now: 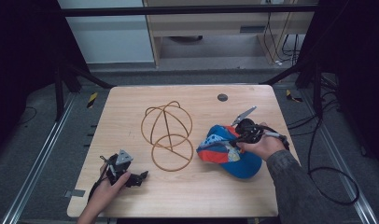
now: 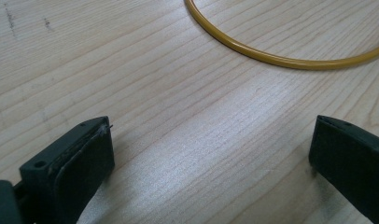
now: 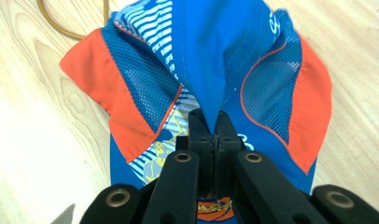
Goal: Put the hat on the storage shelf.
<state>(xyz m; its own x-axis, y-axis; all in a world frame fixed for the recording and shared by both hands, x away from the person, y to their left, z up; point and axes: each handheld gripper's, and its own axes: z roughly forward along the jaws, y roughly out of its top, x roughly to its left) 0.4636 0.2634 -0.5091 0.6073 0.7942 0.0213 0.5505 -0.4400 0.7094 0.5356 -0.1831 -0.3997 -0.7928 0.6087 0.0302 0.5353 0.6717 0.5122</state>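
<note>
Blue cap (image 1: 230, 151) with orange panels and mesh, lying on the right side of the counter (image 1: 187, 191), crown fabric pinched into a raised fold. Right gripper (image 3: 214, 122) clamped on that fold, jaws pressed together with blue cloth between them, hand resting over the cap's near right edge. Pick-up apparently just secured, then; lifting not yet done, cap touching the wood all around. Just left of the cap, near the counter's middle, a dome-shaped wire hat stand (image 1: 167, 135) of yellowish rod, bare, nothing on it. Probably the cap's destination, so carrying across and setting over the frame left to do. Farther left and nearer, left gripper (image 1: 142, 177) lying low over the counter, jaws wide apart, holding nothing, a curve of the stand's base ring beyond them.
</note>
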